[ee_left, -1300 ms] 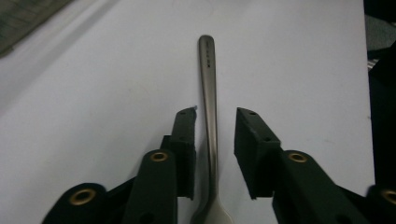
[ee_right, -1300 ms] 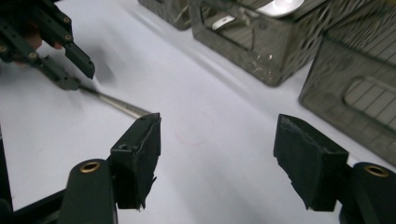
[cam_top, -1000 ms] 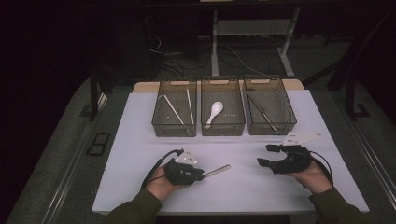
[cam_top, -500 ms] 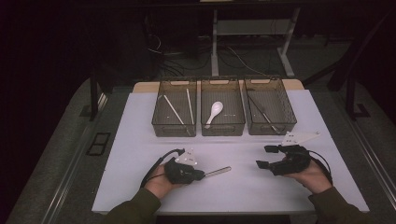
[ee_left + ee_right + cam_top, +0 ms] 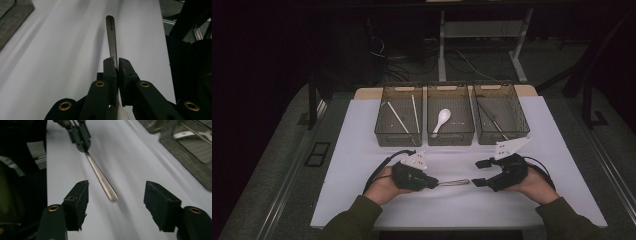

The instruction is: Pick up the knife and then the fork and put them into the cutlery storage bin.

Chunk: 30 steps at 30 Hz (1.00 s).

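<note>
A metal utensil (image 5: 455,182) hangs just over the white mat, its handle (image 5: 111,35) pointing right. My left gripper (image 5: 435,183) is shut on it near the wider end, and the jaws (image 5: 117,61) pinch the shaft. The head is hidden under the jaws. My right gripper (image 5: 477,173) faces it from the right and stands open. In the right gripper view the handle's tip (image 5: 111,195) lies between the spread jaws of the right gripper (image 5: 116,192) without touching either. The left gripper (image 5: 81,137) shows farther off.
Three mesh bins stand in a row at the mat's far side. The left bin (image 5: 383,136) holds pale chopsticks, the middle bin (image 5: 450,138) a white spoon (image 5: 441,120), the right bin (image 5: 522,125) dark utensils. The white mat (image 5: 362,165) covers the table.
The left gripper has carried the utensil a little to the right. The right gripper has moved left, so the handle's tip now sits between its open jaws.
</note>
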### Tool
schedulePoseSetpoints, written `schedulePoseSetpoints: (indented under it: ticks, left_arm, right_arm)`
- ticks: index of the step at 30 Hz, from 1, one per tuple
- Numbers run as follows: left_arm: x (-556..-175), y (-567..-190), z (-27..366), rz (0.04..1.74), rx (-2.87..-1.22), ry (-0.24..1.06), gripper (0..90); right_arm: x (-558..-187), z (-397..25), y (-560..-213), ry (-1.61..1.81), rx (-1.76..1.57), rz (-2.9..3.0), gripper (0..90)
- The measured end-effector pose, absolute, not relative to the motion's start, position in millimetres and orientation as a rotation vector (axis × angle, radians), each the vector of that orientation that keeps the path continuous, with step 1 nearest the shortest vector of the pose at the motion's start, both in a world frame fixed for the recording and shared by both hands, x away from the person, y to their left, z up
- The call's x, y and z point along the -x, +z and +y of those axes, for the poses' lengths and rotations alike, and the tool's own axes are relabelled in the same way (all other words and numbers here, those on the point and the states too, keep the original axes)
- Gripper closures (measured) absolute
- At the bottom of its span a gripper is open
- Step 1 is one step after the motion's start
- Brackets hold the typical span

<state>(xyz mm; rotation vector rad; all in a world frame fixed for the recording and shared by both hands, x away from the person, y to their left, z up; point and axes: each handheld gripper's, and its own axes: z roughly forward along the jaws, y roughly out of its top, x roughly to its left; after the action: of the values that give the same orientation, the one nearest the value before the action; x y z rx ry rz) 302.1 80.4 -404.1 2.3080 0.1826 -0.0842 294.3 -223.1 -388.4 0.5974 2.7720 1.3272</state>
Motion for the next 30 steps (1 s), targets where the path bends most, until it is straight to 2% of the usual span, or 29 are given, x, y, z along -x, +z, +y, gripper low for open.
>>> schedulePoseSetpoints:
  ticks: [13,22,30]
  left_arm:
    - [-309.7,-389.5,48.3,0.037,-2.313,-0.116,84.8]
    - [-307.2,-388.3,46.3,0.028,-2.317,-0.131,84.7]
    - [-306.9,-388.1,46.4,0.003,-2.314,-0.151,84.7]
  right_arm:
    - [-302.6,-172.2,-393.6,1.158,-0.289,2.944,59.1]
    - [-298.9,-160.2,-401.4,1.055,-0.198,2.982,76.2]
    - [-293.1,-155.5,-403.3,1.019,-0.151,3.016,81.1]
